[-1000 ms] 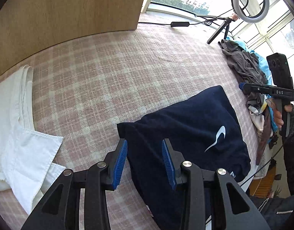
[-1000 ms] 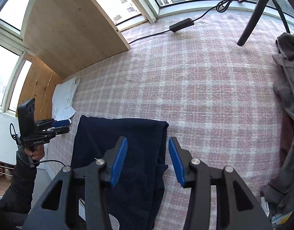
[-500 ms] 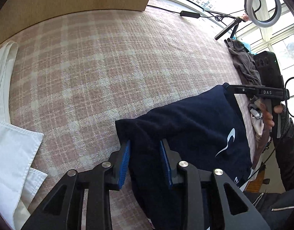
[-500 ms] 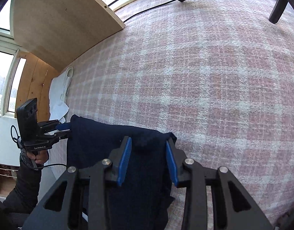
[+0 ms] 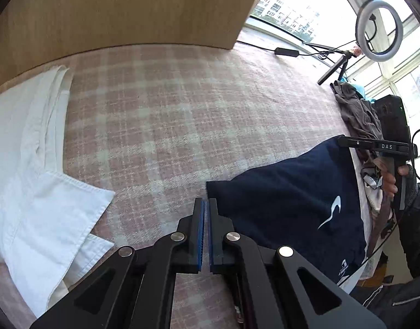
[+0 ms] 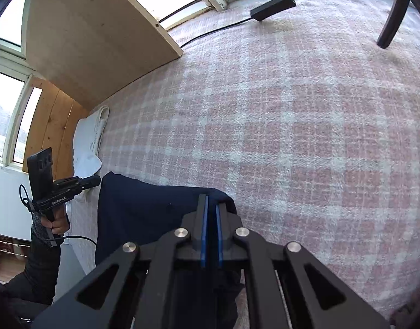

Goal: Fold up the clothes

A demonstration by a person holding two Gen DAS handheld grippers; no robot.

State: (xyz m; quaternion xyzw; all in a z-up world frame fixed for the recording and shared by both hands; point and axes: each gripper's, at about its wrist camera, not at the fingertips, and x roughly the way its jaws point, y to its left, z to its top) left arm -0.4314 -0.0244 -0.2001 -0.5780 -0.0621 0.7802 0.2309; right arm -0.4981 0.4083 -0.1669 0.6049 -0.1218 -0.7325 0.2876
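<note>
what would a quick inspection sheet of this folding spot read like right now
surface: pink plaid blanket, mostly bare in the middle
job's things: navy garment with white logo, near edge; white shirt folded at the far left
clutter: grey clothes pile on the right
grippers: left claw has just closed on the navy garment's corner; right claw has just closed on its other corner
cables: black cable with adapter along the window side
surroundings: wooden board, ring light on tripod, windows

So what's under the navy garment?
The navy garment lies on the pink plaid blanket, which shows all around it. Whether anything else lies beneath cannot be seen; the cloth covers it. Its near edge hangs past the blanket.
</note>
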